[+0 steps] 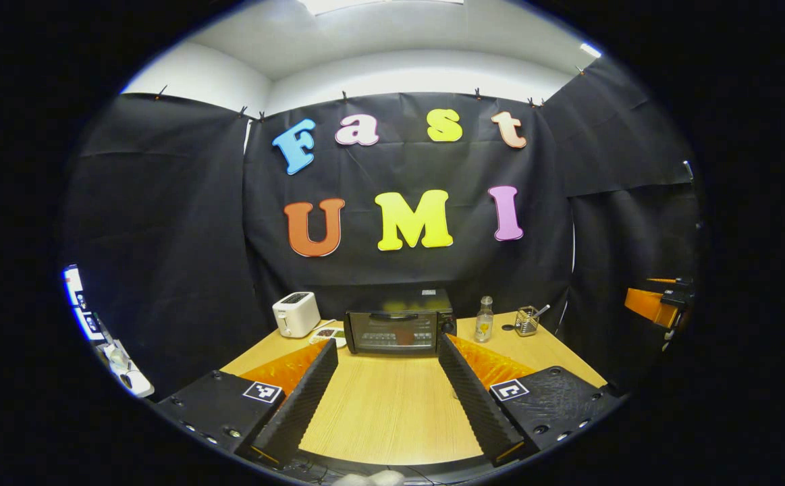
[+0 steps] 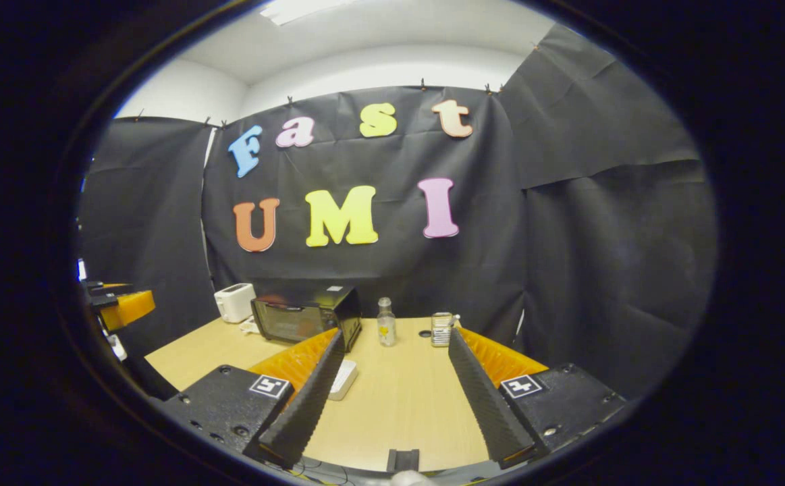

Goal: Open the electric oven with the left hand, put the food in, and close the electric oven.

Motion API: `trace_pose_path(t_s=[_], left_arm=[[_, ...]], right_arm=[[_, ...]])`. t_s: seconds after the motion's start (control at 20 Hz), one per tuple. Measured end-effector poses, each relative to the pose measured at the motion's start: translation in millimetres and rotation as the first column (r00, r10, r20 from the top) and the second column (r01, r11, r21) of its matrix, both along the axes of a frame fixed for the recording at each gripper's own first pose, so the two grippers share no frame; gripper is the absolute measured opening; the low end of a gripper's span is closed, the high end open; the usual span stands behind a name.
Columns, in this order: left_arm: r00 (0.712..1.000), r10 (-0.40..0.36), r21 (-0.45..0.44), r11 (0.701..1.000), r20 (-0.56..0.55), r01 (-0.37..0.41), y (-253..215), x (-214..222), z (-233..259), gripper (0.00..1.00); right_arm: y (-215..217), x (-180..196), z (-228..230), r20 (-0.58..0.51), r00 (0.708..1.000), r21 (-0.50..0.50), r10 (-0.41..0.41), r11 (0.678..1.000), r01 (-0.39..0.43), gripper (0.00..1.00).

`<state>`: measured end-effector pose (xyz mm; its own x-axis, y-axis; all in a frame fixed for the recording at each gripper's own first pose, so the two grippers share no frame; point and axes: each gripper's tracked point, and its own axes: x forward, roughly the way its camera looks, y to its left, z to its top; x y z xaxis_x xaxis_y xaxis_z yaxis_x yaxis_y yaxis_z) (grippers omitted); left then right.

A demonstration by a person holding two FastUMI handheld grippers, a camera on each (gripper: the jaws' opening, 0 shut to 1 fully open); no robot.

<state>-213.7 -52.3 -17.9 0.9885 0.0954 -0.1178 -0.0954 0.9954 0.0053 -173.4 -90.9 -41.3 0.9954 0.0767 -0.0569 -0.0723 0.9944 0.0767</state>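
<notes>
Left hand-held gripper (image 1: 385,398): we see its fingers spread wide, nothing between them, held above the wooden worktop (image 1: 385,412). Straight ahead of it, at the far edge of the worktop, stands the electric oven (image 1: 397,329), door shut, dark glass facing us. Just left of the oven ahead sits a white toaster (image 1: 296,314), and between the two a small plate of food (image 1: 330,335), partly hidden by the left finger. To the right of the oven we note a clear bottle (image 1: 484,319) and, farther right, a wire holder (image 1: 527,320) with something standing in it. At the far right edge of this view shows the other gripper's orange body.

Right hand-held gripper (image 2: 392,395): fingers likewise spread, empty, over the worktop (image 2: 399,405). The oven (image 2: 304,317) lies ahead and to its left, seen at an angle, toaster (image 2: 234,302) beyond it. A flat white object (image 2: 345,378) lies on the worktop just beside its left finger. Bottle (image 2: 385,322) and holder (image 2: 442,329) stand ahead, between the fingers.
</notes>
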Motion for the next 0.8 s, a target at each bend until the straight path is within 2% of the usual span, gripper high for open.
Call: trace_pose_path(t_s=[0.15,0.2,0.3,0.5,0.6,0.8], left_arm=[[1.0,0.007,-0.013,1.0,-0.001,-0.007,9.6,1.4,-1.7,0.96],[1.0,-0.003,-0.025,1.0,0.005,0.003,7.5,1.7,-0.3,0.96],[1.0,-0.012,-0.006,1.0,0.0,0.012,12.7,4.7,-0.5,0.96],[0.999,-0.041,-0.027,0.999,0.005,0.041,15.5,9.1,3.9,0.96],[0.998,-0.054,-0.023,0.998,0.014,0.054,14.6,10.6,8.2,0.96],[0.997,-0.08,0.002,0.997,0.014,0.08,16.6,7.4,8.4,0.96]], right_arm=[[11.3,-1.2,4.6,-0.004,1.0,-0.021,0.008,1.0,-0.008,0.96],[11.2,-3.2,4.9,-0.005,1.0,-0.016,0.002,1.0,-0.002,0.99],[16.4,-6.3,9.4,-0.002,1.0,-0.008,0.0,1.0,0.0,0.96],[11.5,-11.7,11.2,0.001,0.999,-0.011,-0.039,0.999,0.039,0.99],[12.1,-16.2,13.6,0.005,0.999,-0.004,-0.051,0.999,0.051,0.96],[14.1,-26.1,18.1,0.017,0.997,-0.021,-0.074,0.997,0.074,0.99]])
